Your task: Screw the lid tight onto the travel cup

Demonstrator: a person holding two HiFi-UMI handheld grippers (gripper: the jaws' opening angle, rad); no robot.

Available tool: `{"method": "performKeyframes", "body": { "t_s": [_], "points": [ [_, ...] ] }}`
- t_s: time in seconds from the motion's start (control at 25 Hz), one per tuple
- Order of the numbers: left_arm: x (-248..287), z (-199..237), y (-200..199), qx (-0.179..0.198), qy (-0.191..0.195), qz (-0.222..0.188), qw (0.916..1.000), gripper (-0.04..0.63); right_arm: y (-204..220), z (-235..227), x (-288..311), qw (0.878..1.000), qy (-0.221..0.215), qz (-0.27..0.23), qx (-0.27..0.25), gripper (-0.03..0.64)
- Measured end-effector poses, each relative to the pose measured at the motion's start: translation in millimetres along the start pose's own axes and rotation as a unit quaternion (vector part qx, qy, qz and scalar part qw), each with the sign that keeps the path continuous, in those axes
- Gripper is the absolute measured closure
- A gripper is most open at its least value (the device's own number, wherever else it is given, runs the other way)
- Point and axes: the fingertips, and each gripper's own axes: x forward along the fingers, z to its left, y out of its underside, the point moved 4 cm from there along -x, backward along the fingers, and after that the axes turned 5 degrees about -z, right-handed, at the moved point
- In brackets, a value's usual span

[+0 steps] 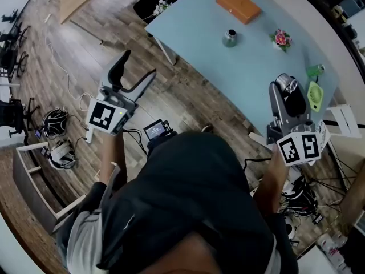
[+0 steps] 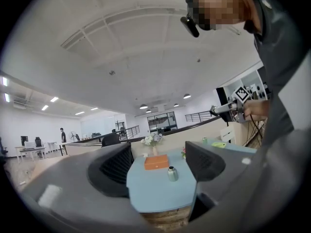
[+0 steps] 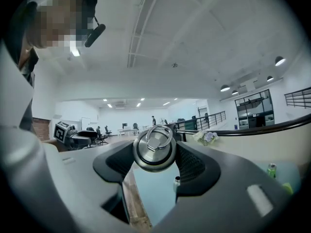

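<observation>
The metal travel cup (image 1: 230, 37) stands upright and lidless in the middle of the pale blue table (image 1: 251, 73). It also shows in the left gripper view as a small cup (image 2: 172, 174), and in the right gripper view (image 3: 177, 180). My right gripper (image 1: 288, 91) is held up near the table's right end, shut on the round steel lid (image 3: 154, 148) with a ring handle; the lid (image 1: 284, 82) sits between its jaws. My left gripper (image 1: 138, 65) is open and holds nothing, raised over the wooden floor left of the table, well away from the cup.
An orange box (image 1: 238, 4) lies at the table's far side and a small flower pot (image 1: 281, 39) stands to the right of the cup. A green can (image 1: 315, 70) and a green pad (image 1: 315, 96) sit at the right end. Cables and gear lie on the floor.
</observation>
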Motion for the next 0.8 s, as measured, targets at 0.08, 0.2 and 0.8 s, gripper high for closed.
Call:
{"method": "performKeyframes", "body": {
  "t_s": [0.08, 0.2, 0.8],
  "points": [
    [9, -5, -2, 0.004, -0.005, 0.005, 1.0000, 0.193, 2, -13, 4, 1.000, -0.008, 0.000, 0.004, 0.353],
    [20, -11, -5, 0.009, -0.009, 0.009, 0.9999, 0.193, 6, -29, 8, 1.000, -0.014, 0.001, 0.010, 0.352],
    [103, 26, 7, 0.005, 0.065, -0.012, 0.9978, 0.193, 15, -57, 29, 0.998, 0.059, 0.013, 0.018, 0.353]
  ]
}}
